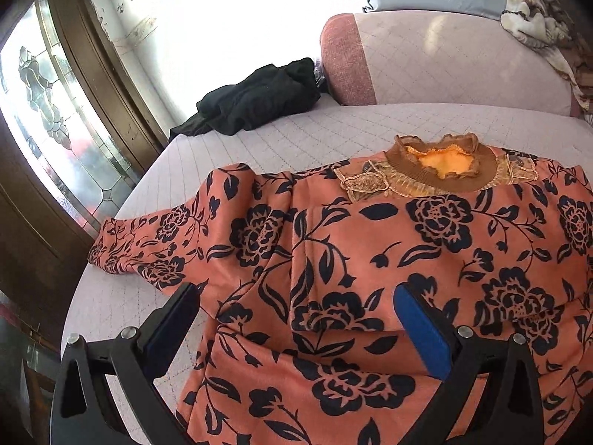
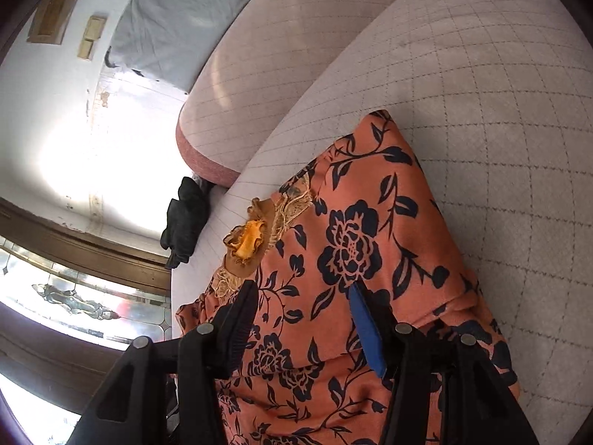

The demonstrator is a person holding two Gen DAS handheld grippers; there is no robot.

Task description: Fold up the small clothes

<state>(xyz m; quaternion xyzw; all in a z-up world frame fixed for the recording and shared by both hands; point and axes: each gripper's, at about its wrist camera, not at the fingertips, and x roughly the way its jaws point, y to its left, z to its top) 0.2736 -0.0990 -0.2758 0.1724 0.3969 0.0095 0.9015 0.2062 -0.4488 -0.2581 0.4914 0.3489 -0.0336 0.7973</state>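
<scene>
An orange top with dark blue flowers [image 1: 370, 259] lies spread on a pale quilted cushion [image 1: 296, 133]. Its brown frilled collar [image 1: 441, 165] points away from me. One sleeve [image 1: 148, 248] stretches left to the cushion's edge. My left gripper [image 1: 296, 304] is open above the lower body of the top, jaws wide apart, holding nothing. In the right wrist view the same top [image 2: 355, 252] lies with its collar [image 2: 248, 239] to the left. My right gripper [image 2: 304, 296] is open just above the fabric, holding nothing.
A dark garment [image 1: 255, 100] lies bunched at the cushion's far left corner; it also shows in the right wrist view [image 2: 185, 218]. A pink-edged backrest cushion [image 1: 444, 59] stands behind. A wooden door with patterned glass [image 1: 48, 111] is at the left. A blanket [image 1: 537, 26] lies at the top right.
</scene>
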